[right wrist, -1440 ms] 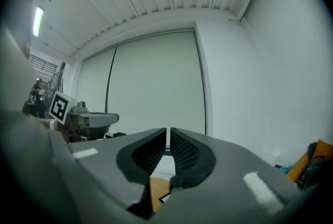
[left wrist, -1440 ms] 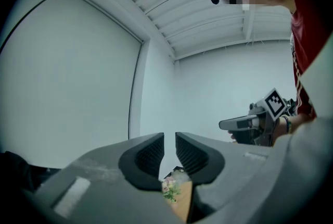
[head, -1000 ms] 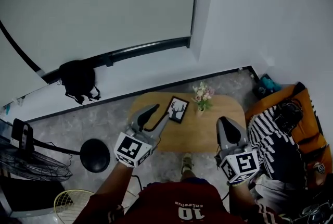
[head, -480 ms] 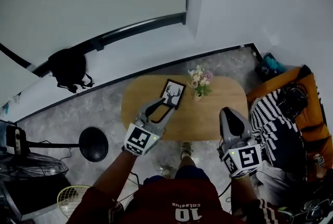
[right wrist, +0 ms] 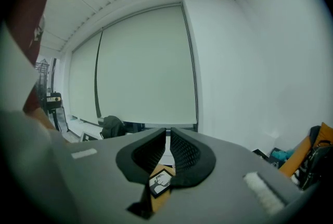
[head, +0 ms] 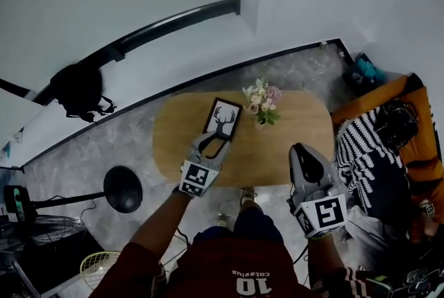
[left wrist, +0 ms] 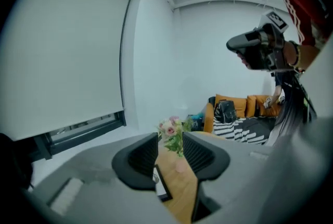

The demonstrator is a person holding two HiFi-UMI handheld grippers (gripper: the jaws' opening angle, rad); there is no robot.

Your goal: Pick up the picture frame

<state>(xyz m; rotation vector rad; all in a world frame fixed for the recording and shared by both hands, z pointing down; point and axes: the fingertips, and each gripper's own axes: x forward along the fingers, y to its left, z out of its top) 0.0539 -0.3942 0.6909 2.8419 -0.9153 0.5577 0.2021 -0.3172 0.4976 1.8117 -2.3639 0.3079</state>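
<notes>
A black picture frame [head: 222, 118] with a deer silhouette lies flat on the oval wooden table [head: 298, 144], left of centre. My left gripper [head: 215, 142] is open and hovers at the frame's near edge, with nothing between its fingers. In the left gripper view the frame [left wrist: 161, 186] shows low between the left gripper's [left wrist: 173, 152] jaws, with the flowers beyond. My right gripper [head: 303, 154] is shut and empty, held over the table's near right edge. Past the right gripper's [right wrist: 168, 137] jaws the frame [right wrist: 160, 180] is small and far.
A small vase of pink flowers [head: 260, 106] stands just right of the frame. An orange sofa [head: 409, 144] with a striped blanket and a black bag is at the right. A round black stand base [head: 123, 188] and a fan are on the floor at the left.
My left gripper has moved forward over the table up to the frame's near edge. The right gripper has kept about the same place.
</notes>
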